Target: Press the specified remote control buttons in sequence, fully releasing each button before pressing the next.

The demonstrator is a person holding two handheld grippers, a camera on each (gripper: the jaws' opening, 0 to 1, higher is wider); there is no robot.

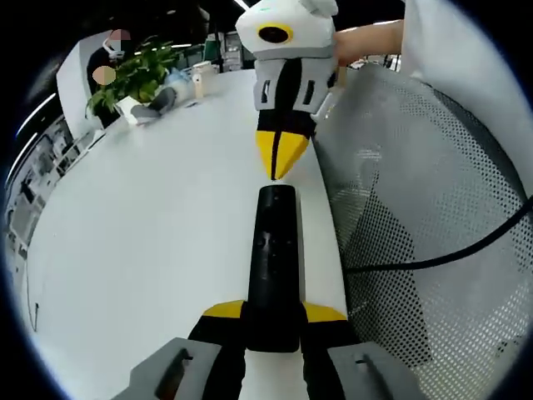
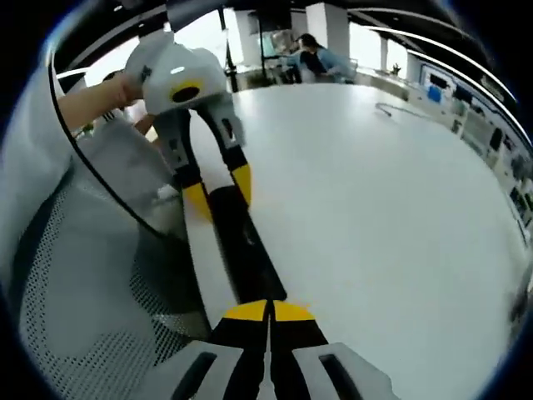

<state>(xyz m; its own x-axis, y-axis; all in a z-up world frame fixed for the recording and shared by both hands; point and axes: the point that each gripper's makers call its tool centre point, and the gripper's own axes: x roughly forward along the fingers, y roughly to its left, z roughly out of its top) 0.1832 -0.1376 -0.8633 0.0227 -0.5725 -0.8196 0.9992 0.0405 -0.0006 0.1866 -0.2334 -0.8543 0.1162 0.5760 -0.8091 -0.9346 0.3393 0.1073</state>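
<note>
A long black remote control lies lengthwise near the edge of the white table. My left gripper is shut on its near end, a yellow tip on each side. My right gripper, held by a hand, points down at the remote's far end with its yellow tips shut together and nothing between them. In the right gripper view, the right gripper sits at one end of the remote, and the left gripper clasps the other end. I cannot tell whether the right tips touch the remote.
A grey mesh chair back with a black cable over it stands close beside the table edge. At the table's far end are a potted plant and small items. Seated people show far across the table.
</note>
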